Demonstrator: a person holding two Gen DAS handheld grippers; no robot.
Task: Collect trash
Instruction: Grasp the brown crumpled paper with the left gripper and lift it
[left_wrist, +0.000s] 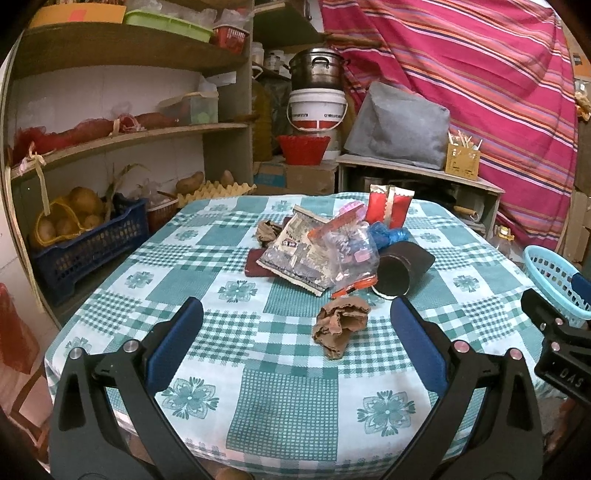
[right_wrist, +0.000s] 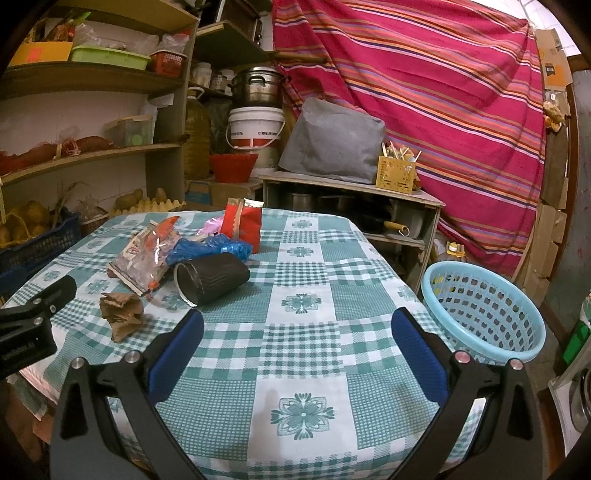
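A pile of trash lies on the green checked tablecloth (left_wrist: 258, 406): a crumpled brown paper (left_wrist: 341, 325) nearest me, a black paper cup on its side (left_wrist: 400, 271), clear plastic wrappers (left_wrist: 328, 254), a blue plastic bag (left_wrist: 388, 234) and a red packet (left_wrist: 389, 206). My left gripper (left_wrist: 299, 317) is open and empty, just short of the brown paper. My right gripper (right_wrist: 299, 325) is open and empty over bare cloth, with the cup (right_wrist: 212, 277) and brown paper (right_wrist: 120, 310) to its left. A light blue basket (right_wrist: 484, 306) sits at the table's right edge.
Wooden shelves (left_wrist: 122, 140) with boxes and potatoes stand to the left. A blue crate (left_wrist: 88, 247) sits low beside the table. A white bucket (left_wrist: 317, 110), a red bowl (left_wrist: 303, 147) and a low cabinet (right_wrist: 351, 199) stand behind. A striped cloth (right_wrist: 424, 92) hangs at the back right.
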